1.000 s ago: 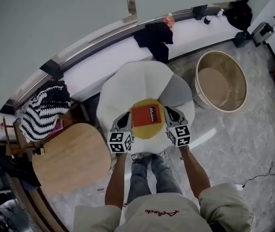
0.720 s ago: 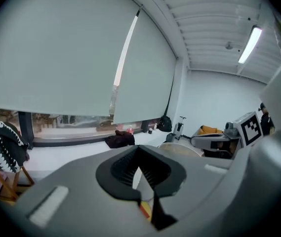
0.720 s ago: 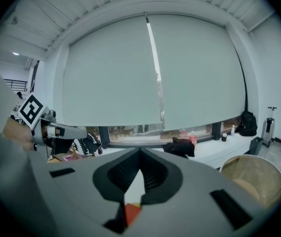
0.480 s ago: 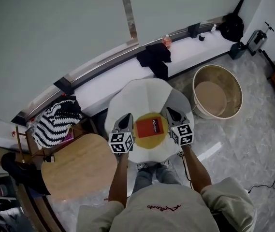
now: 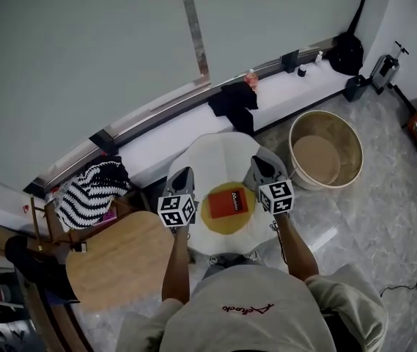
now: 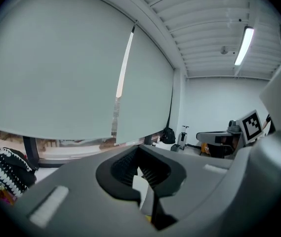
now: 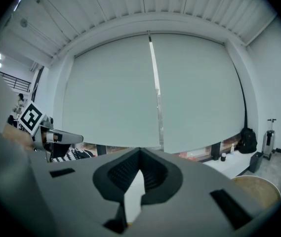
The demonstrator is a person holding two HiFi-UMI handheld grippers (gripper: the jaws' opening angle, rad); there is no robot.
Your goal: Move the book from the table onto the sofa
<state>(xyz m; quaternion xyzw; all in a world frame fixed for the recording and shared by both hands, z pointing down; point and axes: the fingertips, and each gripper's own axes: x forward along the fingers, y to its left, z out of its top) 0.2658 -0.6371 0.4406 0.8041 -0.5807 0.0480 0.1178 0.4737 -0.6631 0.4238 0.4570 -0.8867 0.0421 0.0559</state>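
Book (image 5: 231,200): thin, stiff, light, I judge; best taken by an edge. It lies flat below and between my left gripper (image 5: 182,178) and right gripper (image 5: 261,169). Both are closed and empty.

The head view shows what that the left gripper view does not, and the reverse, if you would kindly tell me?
Only the head view shows the red book lying on the yellow cushion, the wooden table and the round tub. Only the left gripper view shows the ceiling light and the jaws of the left gripper, closed together. Both show the striped cloth and the right gripper.
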